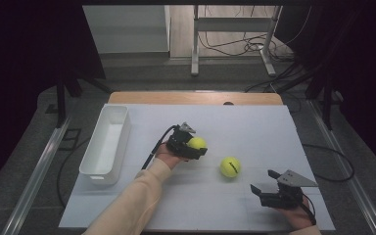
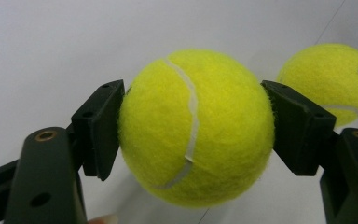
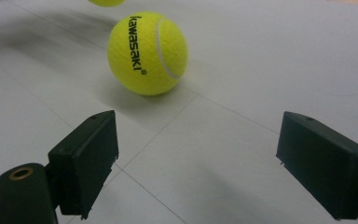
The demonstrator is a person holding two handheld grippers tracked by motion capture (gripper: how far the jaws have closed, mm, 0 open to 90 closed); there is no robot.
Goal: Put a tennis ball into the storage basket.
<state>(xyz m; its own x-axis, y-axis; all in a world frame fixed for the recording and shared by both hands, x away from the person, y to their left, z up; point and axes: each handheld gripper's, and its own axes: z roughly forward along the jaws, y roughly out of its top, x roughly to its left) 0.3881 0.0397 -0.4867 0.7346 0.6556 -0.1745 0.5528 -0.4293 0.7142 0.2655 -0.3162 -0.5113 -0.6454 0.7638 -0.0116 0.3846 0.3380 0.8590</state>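
White plastic bin (image 1: 105, 144) is seen at the left of the table (image 1: 254, 122), long and open-topped, with nothing visible inside it. No ball has been put in it yet, as far as the high view shows.

Just right of the bin, near the table's middle, the left gripper (image 1: 196, 147) is clamped on a yellow tennis ball (image 1: 196, 143). In the left gripper view the two black pads are pressed against opposite sides of that ball (image 2: 196, 128), white seam facing the camera. The ball appears lifted a little off the white surface, though contact underneath cannot be told for sure. So the pick is judged done for this one; carrying it across to the bin and letting go is judged left.

Further right, a second tennis ball (image 1: 230, 167) lies free on the table, untouched, printed with black lettering (image 3: 148, 52). It is also seen past the right-hand pad in the left gripper view (image 2: 332, 79), close to the held ball but apart from it.

At the far right, near the table's front edge, the right gripper (image 1: 264, 183) is held with jaws spread wide, nothing between them. It is aimed at the second ball, still well short of it. That ball's grasp and placing are judged not started.
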